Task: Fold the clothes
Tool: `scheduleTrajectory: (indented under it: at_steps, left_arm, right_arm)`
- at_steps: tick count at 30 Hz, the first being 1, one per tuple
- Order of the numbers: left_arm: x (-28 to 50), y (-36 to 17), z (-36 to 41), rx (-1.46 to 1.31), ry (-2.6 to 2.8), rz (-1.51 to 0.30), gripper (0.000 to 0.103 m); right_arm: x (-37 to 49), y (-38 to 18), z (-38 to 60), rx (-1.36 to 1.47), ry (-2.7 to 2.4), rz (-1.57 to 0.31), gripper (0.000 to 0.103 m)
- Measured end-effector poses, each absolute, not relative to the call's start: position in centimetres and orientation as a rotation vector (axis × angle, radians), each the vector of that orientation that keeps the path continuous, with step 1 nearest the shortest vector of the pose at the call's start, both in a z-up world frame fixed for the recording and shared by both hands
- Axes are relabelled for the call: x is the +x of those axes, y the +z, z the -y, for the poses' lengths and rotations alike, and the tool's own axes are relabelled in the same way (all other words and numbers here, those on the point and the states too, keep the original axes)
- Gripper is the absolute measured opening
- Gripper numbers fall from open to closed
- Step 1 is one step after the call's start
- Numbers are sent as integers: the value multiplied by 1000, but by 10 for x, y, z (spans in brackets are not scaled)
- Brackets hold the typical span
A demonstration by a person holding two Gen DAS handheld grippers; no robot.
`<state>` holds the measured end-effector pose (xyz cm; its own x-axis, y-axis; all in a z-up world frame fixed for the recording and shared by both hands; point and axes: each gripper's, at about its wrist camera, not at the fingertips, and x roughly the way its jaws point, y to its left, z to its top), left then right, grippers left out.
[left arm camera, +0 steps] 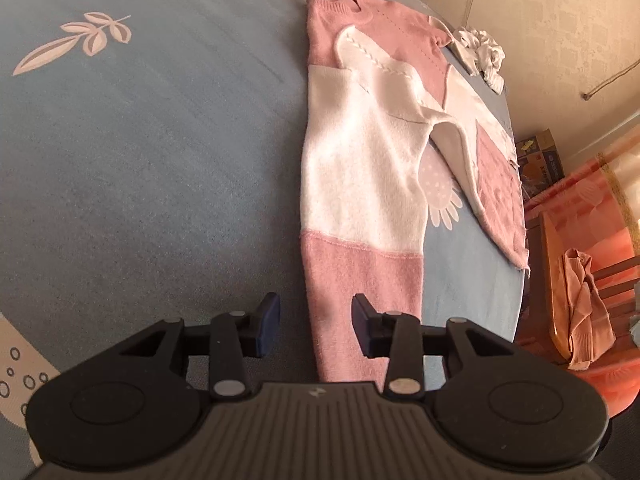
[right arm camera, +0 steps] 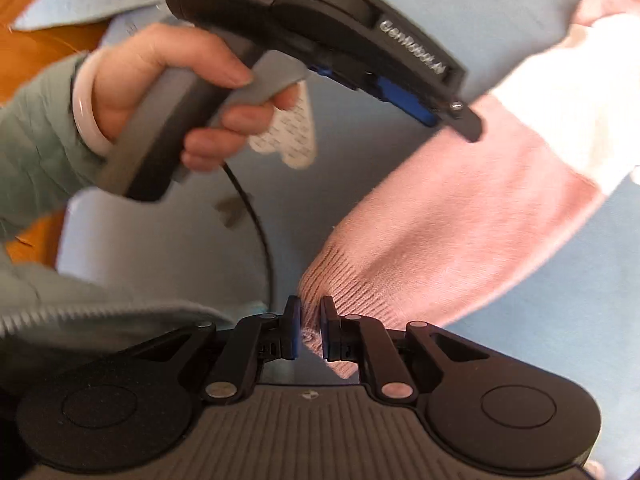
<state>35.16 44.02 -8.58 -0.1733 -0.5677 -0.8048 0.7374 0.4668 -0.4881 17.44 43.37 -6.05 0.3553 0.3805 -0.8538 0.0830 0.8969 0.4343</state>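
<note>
right tongs [right arm camera: 310, 326] clenched on the ribbed hem of the pink-and-white sweater [right arm camera: 460, 200] | left tongs [left arm camera: 316, 324] released, hovering over the near pink hem | sweater lies lengthwise on the blue bench [left arm camera: 160, 160], collar far | white cloth [left arm camera: 482, 54] far right | no containers seen

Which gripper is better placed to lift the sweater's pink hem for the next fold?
Probably the right gripper: it is pinched on the sweater at its ribbed corner. The left gripper hangs open above it.

One pink-and-white sweater [left arm camera: 360, 184], one white crumpled cloth [left arm camera: 482, 54], two grippers [left arm camera: 316, 328], one peach garment [left arm camera: 586, 312]
</note>
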Motion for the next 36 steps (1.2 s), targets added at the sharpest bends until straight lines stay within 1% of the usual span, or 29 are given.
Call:
scheduleTrajectory:
  at_steps: [3, 5, 10, 12, 14, 16, 17, 20, 22, 23, 27, 30, 33, 36]
  left_arm:
    - [356, -85, -445, 176, -1158, -1288, 42]
    - [358, -85, -446, 183, -1150, -1285, 42]
    - [366, -82, -446, 198, -1158, -1277, 42]
    - [370, -79, -439, 198, -1173, -1273, 42]
    - [376, -73, -430, 204, -1194, -1261, 42]
    - [381, -65, -417, 222, -1224, -1236, 42]
    - [385, -61, -410, 225, -1231, -1230, 42]
    - [404, -50, -377, 221, -1240, -1198, 42]
    - [415, -46, -350, 235, -1235, -1164, 42]
    - [420, -46, -335, 249, -1227, -1147, 42]
    - [450, -69, -274, 292, -1187, -1174, 42]
    - [467, -87, -238, 300, -1148, -1190, 42]
    - [474, -102, -221, 284, -1162, -1239, 42]
    - [478, -114, -217, 192, -1192, -1315, 42]
  right_arm:
    - [187, -75, -437, 465, 193, -1210, 12]
    - [192, -84, -438, 479, 190, -1219, 12]
    - [201, -82, -439, 485, 203, -1199, 13]
    - [203, -92, -439, 485, 201, -1250, 23]
    - [199, -93, -437, 496, 217, -1258, 24]
    - [191, -85, -430, 496, 213, -1228, 35]
    - [186, -78, -423, 498, 190, -1202, 43]
    - [170, -59, -397, 528, 88, -1130, 45]
    - [159, -49, -377, 528, -28, -1088, 48]
    - [155, -45, -367, 517, -92, -1076, 52]
    - [146, -45, -342, 420, -298, -1082, 52]
    - [138, -64, -329, 385, -372, -1103, 53]
    - [139, -74, -320, 373, -401, -1118, 53]
    - [139, -77, -330, 379, -395, -1116, 56]
